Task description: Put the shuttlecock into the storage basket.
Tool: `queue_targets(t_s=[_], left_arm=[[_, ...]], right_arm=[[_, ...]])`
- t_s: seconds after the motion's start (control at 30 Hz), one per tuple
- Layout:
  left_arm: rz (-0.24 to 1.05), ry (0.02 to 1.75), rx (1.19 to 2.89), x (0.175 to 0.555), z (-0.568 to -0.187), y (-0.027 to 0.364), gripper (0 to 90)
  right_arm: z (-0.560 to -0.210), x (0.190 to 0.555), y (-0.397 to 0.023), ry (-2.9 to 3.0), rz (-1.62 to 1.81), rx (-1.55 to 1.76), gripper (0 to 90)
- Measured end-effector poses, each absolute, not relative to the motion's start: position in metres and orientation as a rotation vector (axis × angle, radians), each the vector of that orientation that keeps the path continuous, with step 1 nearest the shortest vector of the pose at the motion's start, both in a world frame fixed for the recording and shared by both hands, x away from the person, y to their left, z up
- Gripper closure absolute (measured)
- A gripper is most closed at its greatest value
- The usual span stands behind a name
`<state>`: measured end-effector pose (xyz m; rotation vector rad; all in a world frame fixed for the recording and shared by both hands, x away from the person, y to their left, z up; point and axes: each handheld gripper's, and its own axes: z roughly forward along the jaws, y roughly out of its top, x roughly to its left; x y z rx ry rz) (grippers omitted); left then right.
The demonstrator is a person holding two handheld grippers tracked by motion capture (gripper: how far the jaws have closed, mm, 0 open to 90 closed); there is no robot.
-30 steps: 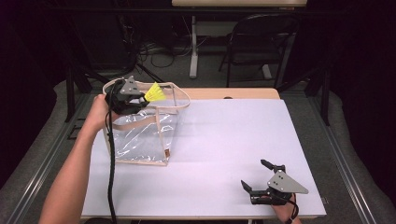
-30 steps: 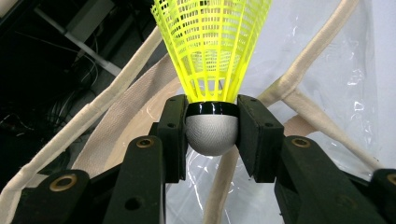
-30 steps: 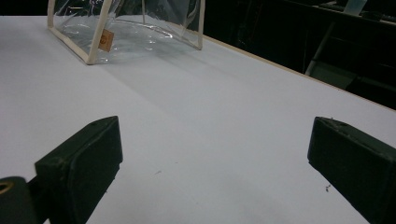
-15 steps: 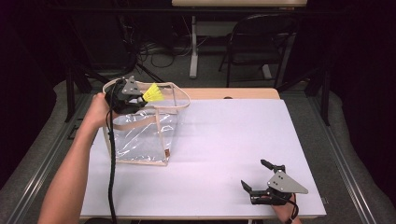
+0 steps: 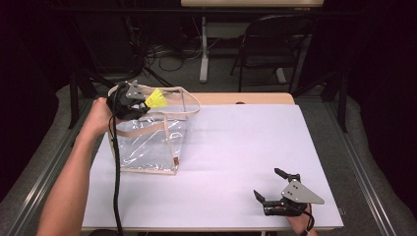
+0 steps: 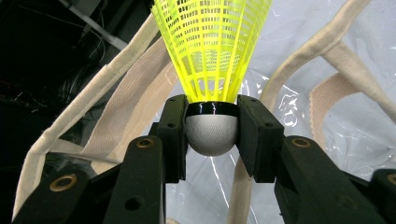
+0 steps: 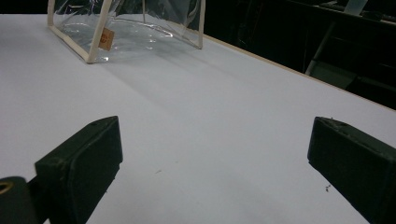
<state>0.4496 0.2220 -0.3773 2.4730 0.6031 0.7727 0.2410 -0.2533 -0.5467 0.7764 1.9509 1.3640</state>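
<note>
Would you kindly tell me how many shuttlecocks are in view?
1: the yellow shuttlecock is clamped by its cork in the left gripper, above the clear bag.

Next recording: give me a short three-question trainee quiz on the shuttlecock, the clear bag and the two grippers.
1. Which part of the yellow shuttlecock do the left gripper's pads press on?
2. True or false: the right gripper holds the clear bag.
3. Where is the shuttlecock? A) lying on the white table; B) held above the bag's open top; C) on the bag's floor.

Key
1. Its rounded white base, one pad on each side, with the yellow skirt pointing away from the gripper.
2. False: its jaws stand wide open with nothing between them, low over the table's near right part, apart from the bag.
3. B.
</note>
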Motion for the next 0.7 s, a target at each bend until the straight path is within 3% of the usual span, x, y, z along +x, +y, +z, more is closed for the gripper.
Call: queue_targets(t_s=[0.63,0.7], left_arm=[[0.792,0.687,2.465,0.4533,-0.3796,0.2307,63.9],[0.781,0.690,2.445,0.4522,-0.3789,0.2319,58.3]], right_arm=[[-0.5470,0.2410,-0.2530,1.954,1.365,0.776,2.8],[-0.5470,0.2410,-0.2534,1.956,1.363,0.777,2.8]])
